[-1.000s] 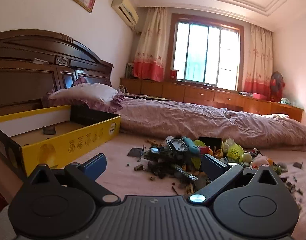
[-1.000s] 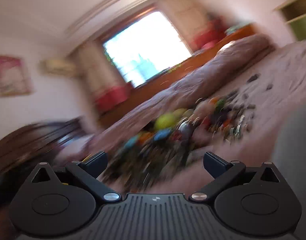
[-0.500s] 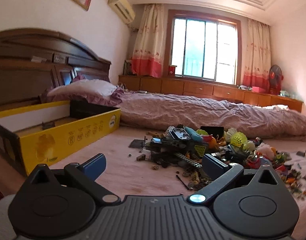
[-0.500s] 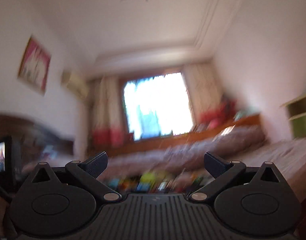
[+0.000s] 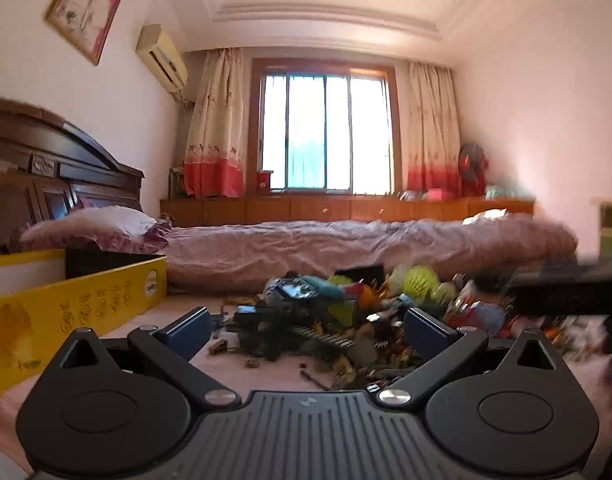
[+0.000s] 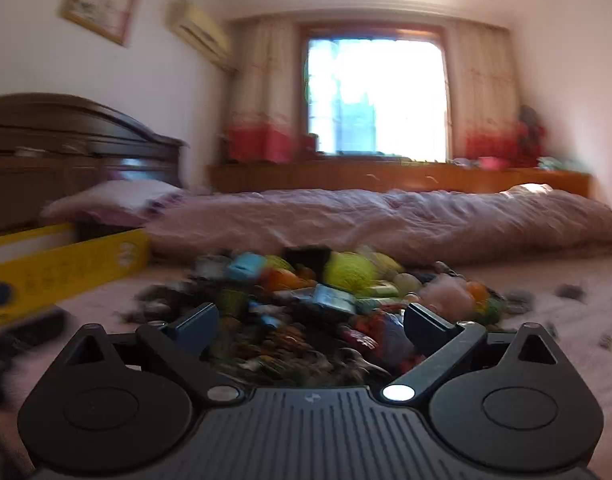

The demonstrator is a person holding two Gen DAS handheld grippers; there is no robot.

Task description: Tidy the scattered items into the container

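Observation:
A heap of small toys (image 5: 370, 312) lies on the pink bed sheet, with a yellow-green ball (image 5: 420, 278) on top. The same toy heap (image 6: 326, 300) fills the middle of the right wrist view, blurred. A yellow cardboard box (image 5: 69, 312) stands open at the left, and the box (image 6: 61, 264) shows at the left edge there too. My left gripper (image 5: 306, 330) is open, low over the sheet just short of the heap. My right gripper (image 6: 310, 326) is open, close over the heap's near side. Neither holds anything. A dark blurred shape (image 5: 566, 288), apparently the right gripper, crosses the left view's right side.
A rolled pink quilt (image 5: 346, 248) runs across behind the toys, with a pillow (image 5: 93, 228) and a dark wooden headboard (image 5: 53, 176) at the left. Loose bits (image 6: 570, 292) lie scattered to the right of the heap. Bare sheet (image 5: 265, 372) separates box and heap.
The right gripper swung down from pointing at the ceiling and window to face the toy heap. The left gripper tilted up a little and moved closer to the heap. Both stayed open.

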